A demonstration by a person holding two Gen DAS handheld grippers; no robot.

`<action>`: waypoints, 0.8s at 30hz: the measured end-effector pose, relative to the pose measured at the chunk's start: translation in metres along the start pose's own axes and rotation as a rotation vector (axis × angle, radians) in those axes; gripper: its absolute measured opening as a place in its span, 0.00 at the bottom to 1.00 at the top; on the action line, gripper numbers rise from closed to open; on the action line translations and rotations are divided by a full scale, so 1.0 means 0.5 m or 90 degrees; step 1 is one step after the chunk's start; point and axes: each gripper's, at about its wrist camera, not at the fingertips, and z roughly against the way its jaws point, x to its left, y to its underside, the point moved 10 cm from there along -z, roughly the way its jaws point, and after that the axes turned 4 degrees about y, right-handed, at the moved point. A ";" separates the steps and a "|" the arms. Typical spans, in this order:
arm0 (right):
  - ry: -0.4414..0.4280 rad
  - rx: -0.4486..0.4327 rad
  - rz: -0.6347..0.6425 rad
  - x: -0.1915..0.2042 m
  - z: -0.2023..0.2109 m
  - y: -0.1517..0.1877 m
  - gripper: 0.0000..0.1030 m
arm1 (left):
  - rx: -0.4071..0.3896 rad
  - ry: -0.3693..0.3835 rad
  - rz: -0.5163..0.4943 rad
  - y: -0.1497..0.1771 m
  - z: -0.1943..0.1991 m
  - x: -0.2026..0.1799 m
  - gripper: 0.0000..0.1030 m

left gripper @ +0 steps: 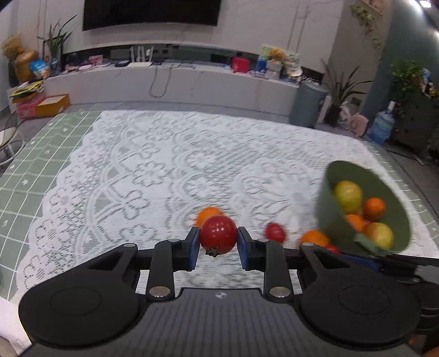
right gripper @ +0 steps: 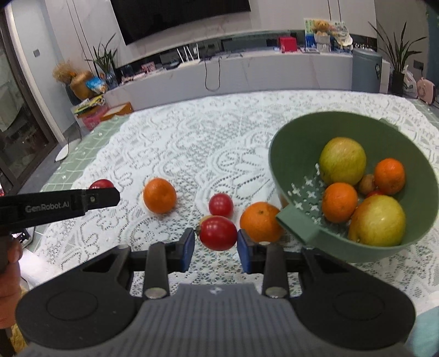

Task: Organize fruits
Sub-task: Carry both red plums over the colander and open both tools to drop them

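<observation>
On the tabletop (left gripper: 170, 164) in the left wrist view lies a white lace cloth (left gripper: 131, 175) with a floral openwork pattern, over a pale green gridded mat (left gripper: 41, 153). Behind it runs a long grey ledge (left gripper: 175, 82) crowded with small items, under a dark wall-mounted screen (left gripper: 151, 12), with potted plants at both sides. The left gripper (left gripper: 218, 241) has its blue-padded fingers (left gripper: 193, 247) closed on a glossy round red fruit (left gripper: 218, 233), its dry calyx pointing down. Behind it sits an orange (left gripper: 208, 214); to the right are a blurred small red fruit (left gripper: 275, 232) and another orange (left gripper: 314, 237). A smooth green bowl (left gripper: 329, 211) at the right holds apples and oranges.

In the right wrist view the same lace cloth (right gripper: 192, 142) spreads toward the ledge (right gripper: 247, 71) and screen (right gripper: 181, 16). The right gripper (right gripper: 216, 241) has its fingers (right gripper: 243, 254) pressed on a second shiny red fruit (right gripper: 218, 233). Loose on the cloth are an orange at the left (right gripper: 159, 195), a red fruit behind (right gripper: 221, 204) and an orange just right of the fingers (right gripper: 259, 221), beside the bowl's handle. The green bowl (right gripper: 282, 164), with cross-shaped drain holes, holds two yellow-green apples (right gripper: 343, 160), oranges (right gripper: 339, 201) and a small brown fruit (right gripper: 367, 183). The left gripper's black arm (right gripper: 60, 204) enters from the left, a hand (right gripper: 11, 263) behind it.
</observation>
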 end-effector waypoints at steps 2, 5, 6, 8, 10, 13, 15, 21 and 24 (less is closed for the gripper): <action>0.008 -0.014 0.004 -0.006 0.017 -0.005 0.30 | -0.007 0.008 -0.015 -0.006 0.014 -0.027 0.31; 0.011 -0.035 0.007 -0.018 0.046 -0.014 0.30 | -0.015 0.022 -0.037 -0.016 0.028 -0.070 0.31; 0.012 -0.044 0.007 -0.022 0.057 -0.019 0.30 | -0.017 0.028 -0.044 -0.017 0.030 -0.084 0.31; 0.013 -0.060 0.010 -0.031 0.078 -0.030 0.30 | -0.021 0.038 -0.060 -0.022 0.035 -0.113 0.31; 0.020 -0.081 0.019 -0.043 0.104 -0.043 0.30 | -0.024 0.050 -0.076 -0.025 0.039 -0.141 0.31; 0.064 -0.120 0.054 -0.070 0.141 -0.066 0.30 | -0.028 0.066 -0.100 -0.030 0.041 -0.183 0.31; 0.099 -0.136 0.073 -0.096 0.160 -0.079 0.30 | -0.031 0.078 -0.117 -0.033 0.039 -0.209 0.31; 0.133 -0.140 0.007 -0.218 0.188 -0.106 0.30 | -0.030 0.112 -0.168 -0.041 0.019 -0.290 0.31; 0.142 -0.135 -0.038 -0.269 0.189 -0.116 0.30 | -0.020 0.121 -0.199 -0.041 0.002 -0.325 0.31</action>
